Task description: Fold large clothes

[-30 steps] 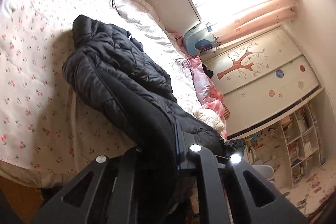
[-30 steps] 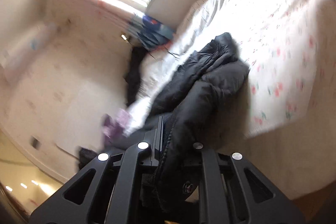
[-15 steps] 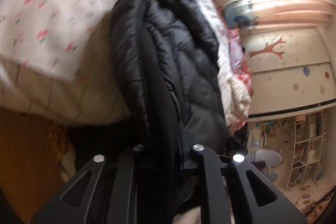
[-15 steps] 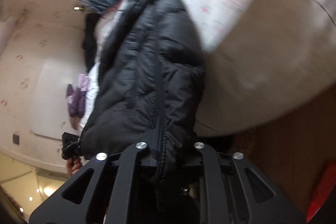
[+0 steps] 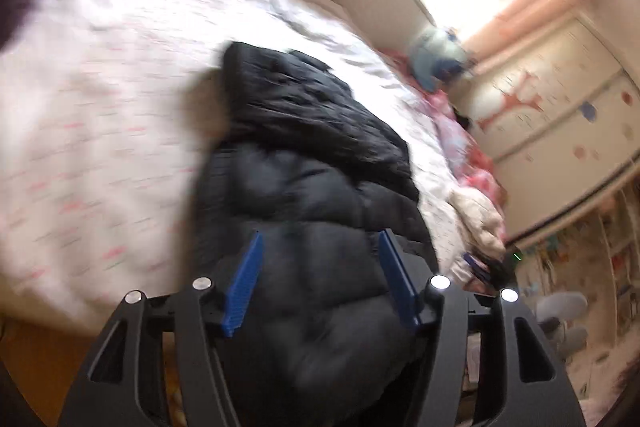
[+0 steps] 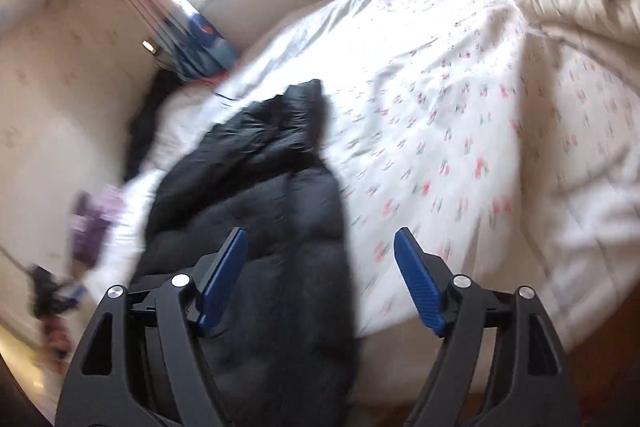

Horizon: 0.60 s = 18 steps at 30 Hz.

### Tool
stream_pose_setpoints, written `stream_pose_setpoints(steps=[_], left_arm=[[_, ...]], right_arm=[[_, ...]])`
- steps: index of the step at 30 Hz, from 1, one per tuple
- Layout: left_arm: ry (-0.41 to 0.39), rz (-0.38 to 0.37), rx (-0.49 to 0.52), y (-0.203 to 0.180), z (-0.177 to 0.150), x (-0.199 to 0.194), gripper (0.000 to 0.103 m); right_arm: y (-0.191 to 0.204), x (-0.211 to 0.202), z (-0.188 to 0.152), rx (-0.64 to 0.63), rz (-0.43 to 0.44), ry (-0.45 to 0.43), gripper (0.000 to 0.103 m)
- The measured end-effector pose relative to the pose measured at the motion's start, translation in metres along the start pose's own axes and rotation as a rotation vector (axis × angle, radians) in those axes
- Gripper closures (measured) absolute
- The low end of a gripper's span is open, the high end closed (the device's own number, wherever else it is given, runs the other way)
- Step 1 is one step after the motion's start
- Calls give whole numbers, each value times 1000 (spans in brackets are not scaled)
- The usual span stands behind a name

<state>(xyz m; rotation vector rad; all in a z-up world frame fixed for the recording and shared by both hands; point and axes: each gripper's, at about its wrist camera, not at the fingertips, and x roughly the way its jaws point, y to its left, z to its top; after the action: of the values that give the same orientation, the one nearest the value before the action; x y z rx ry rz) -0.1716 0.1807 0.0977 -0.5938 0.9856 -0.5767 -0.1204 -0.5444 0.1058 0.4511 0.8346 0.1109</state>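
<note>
- Both grippers, left gripper (image 5: 320,279) and right gripper (image 6: 320,279), clenched the black jacket (image 5: 320,187) earlier; now jaws are opening, released.
- Jacket lies on the floral bed (image 6: 460,147), lower centre; window upper frame.

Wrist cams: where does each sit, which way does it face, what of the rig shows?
Left wrist: on the left gripper, looking down along its opening fingers at the black puffer jacket on the floral bed, wardrobe right.
Right wrist: on the right gripper, jaws opening, jacket's edge between them, window behind.
Shared: jacket, bed.
</note>
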Motion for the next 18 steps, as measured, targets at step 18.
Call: stream_pose_setpoints(steps=[18], left_arm=[[9, 1, 206, -51, 109, 153, 29]], right_arm=[[98, 123, 81, -205, 175, 93, 23]])
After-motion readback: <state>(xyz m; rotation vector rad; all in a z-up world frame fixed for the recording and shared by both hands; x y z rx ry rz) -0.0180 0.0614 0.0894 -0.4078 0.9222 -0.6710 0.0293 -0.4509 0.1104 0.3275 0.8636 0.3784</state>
